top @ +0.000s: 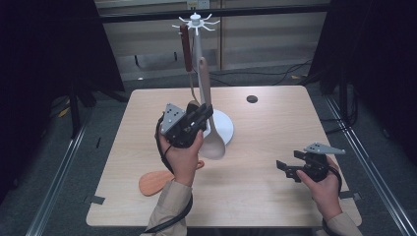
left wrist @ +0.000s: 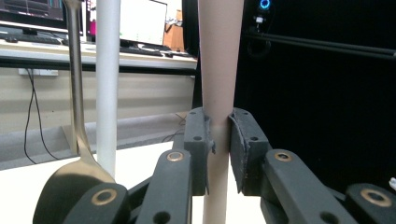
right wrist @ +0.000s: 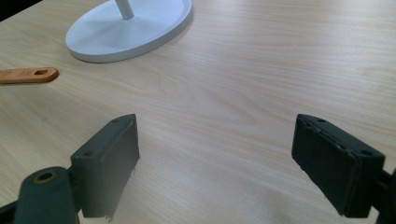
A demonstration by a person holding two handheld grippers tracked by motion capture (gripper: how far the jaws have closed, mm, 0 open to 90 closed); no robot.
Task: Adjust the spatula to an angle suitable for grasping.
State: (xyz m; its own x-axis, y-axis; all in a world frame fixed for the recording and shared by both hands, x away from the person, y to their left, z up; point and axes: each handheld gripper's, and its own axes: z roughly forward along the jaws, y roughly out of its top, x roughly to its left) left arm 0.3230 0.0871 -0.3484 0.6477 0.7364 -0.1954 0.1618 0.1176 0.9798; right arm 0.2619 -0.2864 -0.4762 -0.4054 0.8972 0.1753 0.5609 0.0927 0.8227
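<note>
Beige wooden spoon handle (left wrist: 218, 60) is seen clamped between the two black pads of the left gripper (left wrist: 218, 149), the jaws closed tight on it. From the high view, the left gripper (top: 186, 123) is held near the middle of the table, and the pale wooden spoon (top: 209, 113) is seen hanging upright, its bowl low beside the white round base (top: 225, 125) of the utensil rack. A metal ladle with a brown handle (top: 187, 54) is hung from the rack's white post (left wrist: 108, 79), just left of the spoon. An orange flat spatula (top: 155, 182) is lying on the light wood table (top: 260, 191), partly hidden by the left forearm. The right gripper (top: 290, 168) is held low over the table's right side, jaws wide apart with nothing between them. Dark curtains are seen at both sides of the room.
</note>
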